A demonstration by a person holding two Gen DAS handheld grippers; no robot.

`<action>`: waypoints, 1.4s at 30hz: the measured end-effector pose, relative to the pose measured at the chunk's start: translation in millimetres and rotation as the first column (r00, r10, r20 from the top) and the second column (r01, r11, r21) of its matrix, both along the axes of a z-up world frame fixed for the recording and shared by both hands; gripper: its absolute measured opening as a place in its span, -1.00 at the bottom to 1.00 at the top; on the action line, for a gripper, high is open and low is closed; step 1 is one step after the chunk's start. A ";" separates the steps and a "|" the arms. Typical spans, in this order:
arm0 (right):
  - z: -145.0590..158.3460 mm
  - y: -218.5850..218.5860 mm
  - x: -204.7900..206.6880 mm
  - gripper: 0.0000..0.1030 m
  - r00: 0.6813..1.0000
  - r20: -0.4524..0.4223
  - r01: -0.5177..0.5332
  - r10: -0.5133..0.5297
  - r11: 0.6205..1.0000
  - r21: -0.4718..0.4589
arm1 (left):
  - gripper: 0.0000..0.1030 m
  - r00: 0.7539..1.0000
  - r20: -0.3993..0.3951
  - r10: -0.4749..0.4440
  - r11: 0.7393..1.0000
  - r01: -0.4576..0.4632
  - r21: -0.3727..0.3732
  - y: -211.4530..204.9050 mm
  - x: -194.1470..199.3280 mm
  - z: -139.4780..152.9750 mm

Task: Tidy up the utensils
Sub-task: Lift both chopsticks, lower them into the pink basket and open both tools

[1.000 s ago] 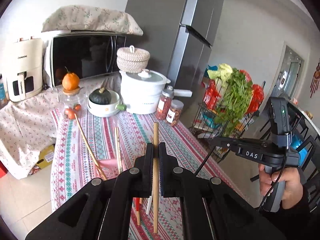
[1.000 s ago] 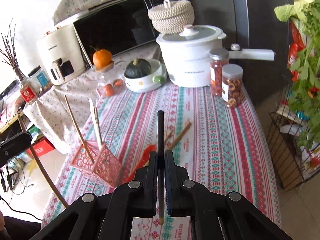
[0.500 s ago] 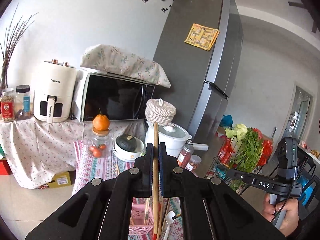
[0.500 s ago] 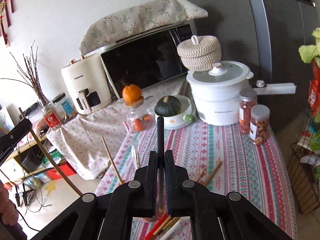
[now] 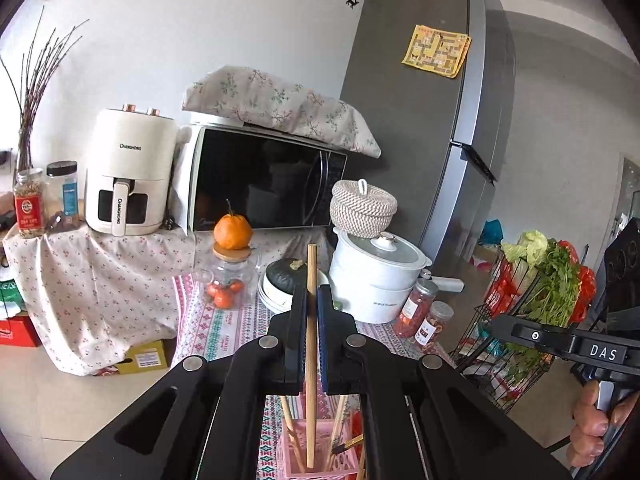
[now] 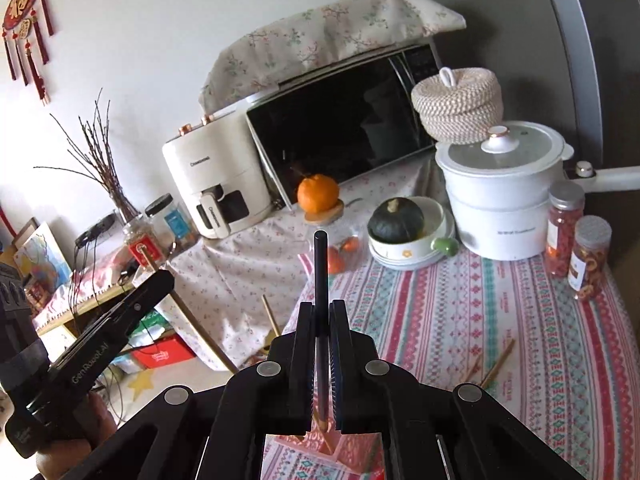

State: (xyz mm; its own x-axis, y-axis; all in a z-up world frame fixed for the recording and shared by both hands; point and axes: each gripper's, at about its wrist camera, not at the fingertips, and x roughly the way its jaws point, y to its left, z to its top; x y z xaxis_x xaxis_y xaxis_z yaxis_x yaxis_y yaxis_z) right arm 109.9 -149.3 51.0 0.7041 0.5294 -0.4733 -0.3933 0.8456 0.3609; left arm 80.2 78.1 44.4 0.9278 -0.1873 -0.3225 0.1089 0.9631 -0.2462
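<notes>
My left gripper (image 5: 311, 300) holds a wooden chopstick (image 5: 311, 344) upright; its lower end reaches into the pink lattice utensil basket (image 5: 316, 458), where several other chopsticks stand. My right gripper (image 6: 320, 316) is shut on a dark chopstick (image 6: 320, 272), held upright above the pink basket (image 6: 352, 446). The left gripper (image 6: 120, 320) shows at the left of the right wrist view, and the right gripper (image 5: 560, 340) at the right of the left wrist view. Two loose wooden chopsticks (image 6: 496, 364) lie on the striped tablecloth (image 6: 480, 320).
At the table's far end stand a white pot (image 6: 504, 196), a bowl with a dark squash (image 6: 400, 224), a jar topped with an orange (image 6: 320, 196) and two snack jars (image 6: 576, 240). Microwave (image 5: 264, 184), air fryer (image 5: 128, 176), fridge (image 5: 424, 120) behind. Vegetable rack (image 5: 536, 300) at right.
Both grippers have tilted upward and drawn in over the pink basket. The left chopstick's lower end has gone down into the basket.
</notes>
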 end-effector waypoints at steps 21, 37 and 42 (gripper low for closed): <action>-66.3 35.1 61.1 -0.88 0.967 -0.248 -0.088 0.065 0.993 -0.083 | -0.90 0.963 -0.269 -0.003 1.000 0.009 0.022 -4.6 53.3 -66.0; -69.9 21.9 71.3 -0.78 0.962 -0.246 -0.093 0.116 0.990 0.102 | -0.89 0.962 -0.273 -0.024 0.998 0.040 0.053 -8.7 51.6 -63.7; -64.7 13.4 66.9 -0.59 0.966 -0.234 -0.083 0.109 0.990 0.118 | -0.71 0.949 -0.311 -0.047 0.995 0.072 0.070 -15.0 48.9 -65.5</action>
State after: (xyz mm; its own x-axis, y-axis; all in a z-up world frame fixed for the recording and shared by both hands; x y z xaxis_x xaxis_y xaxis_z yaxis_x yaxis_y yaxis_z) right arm 176.7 -135.9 -13.7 0.5206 0.6455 -0.5589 -0.3624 0.7597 0.5398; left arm 129.1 63.1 -21.1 0.7687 -0.2012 -0.6072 0.0973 0.9750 -0.1999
